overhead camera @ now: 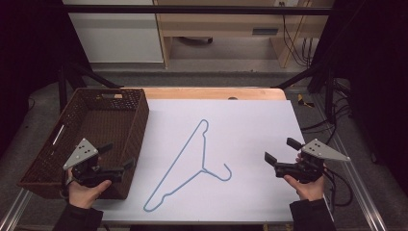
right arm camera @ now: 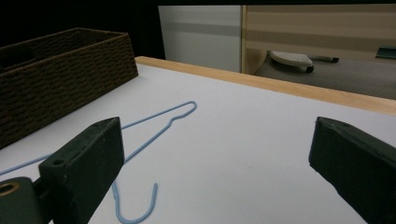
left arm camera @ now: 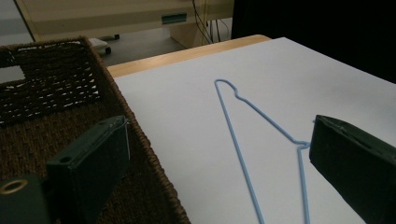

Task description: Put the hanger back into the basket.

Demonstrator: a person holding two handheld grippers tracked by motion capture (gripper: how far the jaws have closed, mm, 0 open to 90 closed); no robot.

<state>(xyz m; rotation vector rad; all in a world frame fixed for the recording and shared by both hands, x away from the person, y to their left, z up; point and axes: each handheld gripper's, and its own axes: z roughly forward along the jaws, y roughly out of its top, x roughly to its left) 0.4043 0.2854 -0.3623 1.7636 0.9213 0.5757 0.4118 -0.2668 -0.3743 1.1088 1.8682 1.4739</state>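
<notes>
- I see the blue hanger [overhead camera: 192, 163] flat mid-table, hook toward the near edge.
- Left gripper [overhead camera: 117, 156] over the basket [overhead camera: 91, 98], jaws apart, empty.
- Right gripper [overhead camera: 281, 150] near the right edge, jaws apart, empty.

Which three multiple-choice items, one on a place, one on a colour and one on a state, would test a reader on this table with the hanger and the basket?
1. Where does the thin blue wire hanger lie?
A. on the white table sheet
B. inside the basket
C. on the floor

2. What colour is the woven wicker basket?
A. white
B. dark brown
C. green

3. How do the jaws of the left gripper and the right gripper stand?
A. both shut on the hanger
B. one shut on the basket
C. both open, holding nothing

Answers: 1 A, the hanger lies flat on the sheet beside the basket. 2 B, its weave is dark brown. 3 C, each pair stands apart with only air between.
</notes>
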